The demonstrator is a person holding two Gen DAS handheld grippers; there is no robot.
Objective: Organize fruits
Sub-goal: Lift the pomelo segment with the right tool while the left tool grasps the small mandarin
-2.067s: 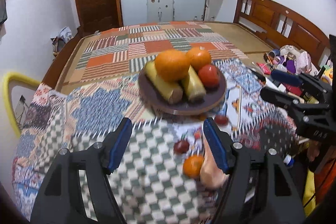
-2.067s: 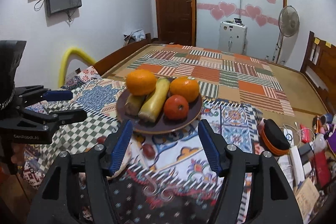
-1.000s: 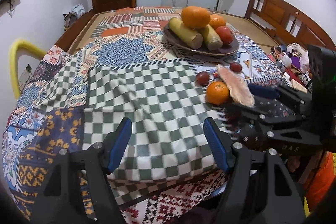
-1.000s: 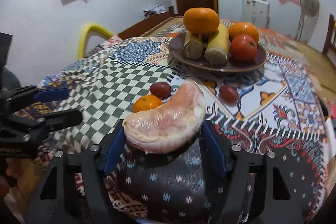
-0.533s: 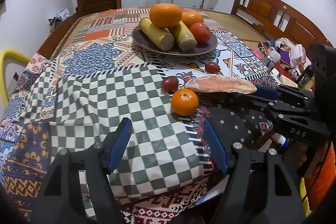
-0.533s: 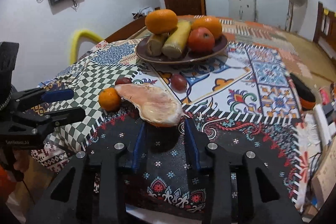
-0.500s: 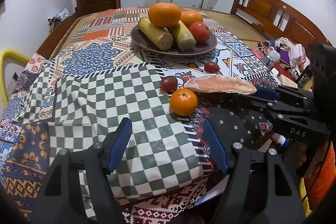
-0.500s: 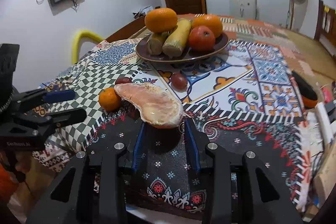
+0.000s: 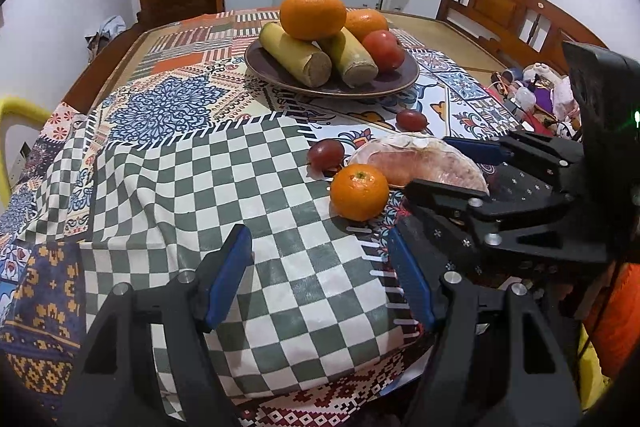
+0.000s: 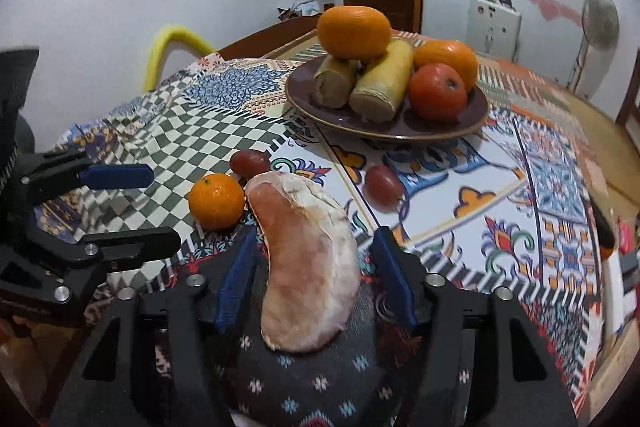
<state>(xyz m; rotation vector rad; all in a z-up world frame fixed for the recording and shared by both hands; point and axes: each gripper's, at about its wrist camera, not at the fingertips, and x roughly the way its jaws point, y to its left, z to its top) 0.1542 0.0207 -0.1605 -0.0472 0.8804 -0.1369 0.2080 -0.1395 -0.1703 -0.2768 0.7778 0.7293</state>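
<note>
Pomelo wedge between my right jaws

My right gripper (image 10: 316, 269) straddles the wrapped pomelo wedge (image 10: 308, 259) on the tablecloth (image 9: 260, 211), its jaws having just been opening, pads apparently clear, perhaps to regrip before moving it to the plate (image 10: 476, 111). My left gripper (image 9: 320, 279) hangs wide and empty, waiting. No writing is readable.

Black left gripper (image 9: 320, 279), right gripper (image 10: 316, 279): blue pads, silver screws.
</note>
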